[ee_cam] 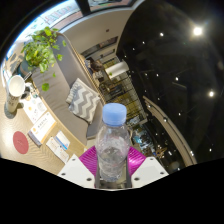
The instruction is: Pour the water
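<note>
A clear plastic water bottle (pixel 114 143) with a pale blue cap (pixel 115 112) stands between my gripper's (pixel 113 170) fingers, and both magenta pads (pixel 87 160) press on its sides. The gripper is shut on the bottle's lower body. The whole view is tilted, so the bottle and I are leaning over to one side. Water shows inside the bottle below the neck. A white cup (pixel 16 86) stands on the wooden table (pixel 20 125) far off to the left, beyond the fingers.
A leafy green plant (pixel 42 50) sits behind the cup. Papers and a red coaster (pixel 21 143) lie on the table, with a zigzag-patterned cushion (pixel 83 99) nearby. Ceiling lights (pixel 197 31) and shelving fill the right side.
</note>
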Demonstrator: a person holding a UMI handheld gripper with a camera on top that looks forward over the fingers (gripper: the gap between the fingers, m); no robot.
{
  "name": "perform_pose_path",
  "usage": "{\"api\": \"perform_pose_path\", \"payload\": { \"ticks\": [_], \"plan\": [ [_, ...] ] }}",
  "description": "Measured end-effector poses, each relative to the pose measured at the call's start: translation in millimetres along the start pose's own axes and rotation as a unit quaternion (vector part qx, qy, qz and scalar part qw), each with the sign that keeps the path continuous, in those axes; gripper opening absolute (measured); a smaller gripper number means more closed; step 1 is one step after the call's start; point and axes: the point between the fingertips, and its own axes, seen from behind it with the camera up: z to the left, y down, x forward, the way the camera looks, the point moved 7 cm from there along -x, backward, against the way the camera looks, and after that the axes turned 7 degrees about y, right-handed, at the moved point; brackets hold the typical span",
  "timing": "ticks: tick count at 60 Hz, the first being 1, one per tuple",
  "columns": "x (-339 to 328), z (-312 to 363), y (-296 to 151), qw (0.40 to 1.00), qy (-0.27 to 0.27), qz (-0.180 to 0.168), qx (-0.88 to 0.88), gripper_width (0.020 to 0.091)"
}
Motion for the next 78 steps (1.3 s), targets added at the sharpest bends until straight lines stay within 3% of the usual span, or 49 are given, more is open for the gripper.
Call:
{"api": "perform_pose_path", "payload": {
  "ticks": [14,34,47,57,69,78],
  "plan": [
    [-13,85,-109,0.969,0.026,-0.083,-0.231,0.0358],
    [-19,177,-143,0.877,0.037,-0.150,-0.455,0.0358],
    [-17,194,-141,0.864,0.019,-0.149,-0.481,0.0356],
    [-18,180,-142,0.912,-0.012,-0.138,-0.385,0.0359],
    [-22,137,-136,0.979,-0.113,-0.108,-0.130,0.0363],
    [-30,125,-120,0.964,-0.232,-0.061,0.117,0.0364]
  ]
}}
